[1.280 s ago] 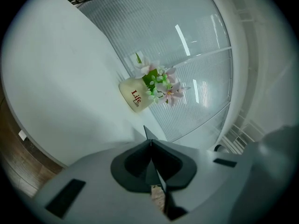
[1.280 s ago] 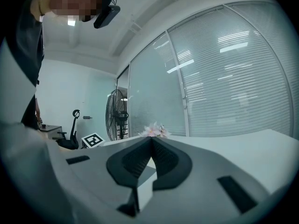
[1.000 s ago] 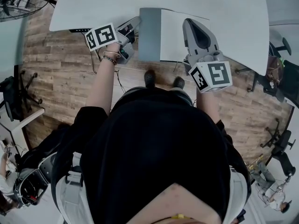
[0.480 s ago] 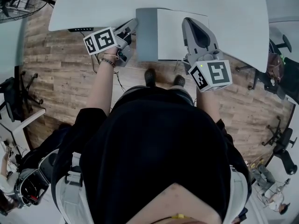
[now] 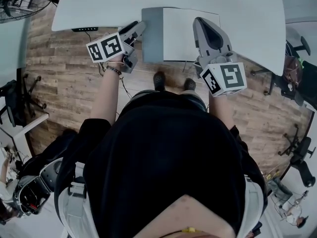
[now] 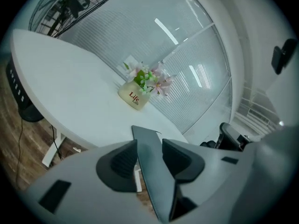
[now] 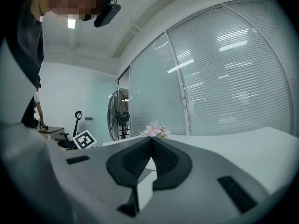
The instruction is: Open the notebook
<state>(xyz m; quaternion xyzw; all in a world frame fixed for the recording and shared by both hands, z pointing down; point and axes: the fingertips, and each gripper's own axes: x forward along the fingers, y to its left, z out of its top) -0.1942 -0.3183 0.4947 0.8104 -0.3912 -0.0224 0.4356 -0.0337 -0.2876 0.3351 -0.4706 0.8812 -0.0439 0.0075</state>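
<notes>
The notebook [image 5: 171, 33] is laid open at the near edge of the table [image 5: 94, 6]. Its grey cover [image 6: 156, 181] is seen between the parted jaws of the left claw [image 6: 149, 146], which have just been opening. The right claw [image 7: 152, 141] is closed over the white page [image 5: 185, 31].

open notebook [image 5: 171, 33], grey cover swung left, white pg up, at table's [image 5: 99, 4] near edge.

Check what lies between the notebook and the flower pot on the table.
Nothing: the left gripper view shows only bare white table between the notebook and the flower pot.
</notes>
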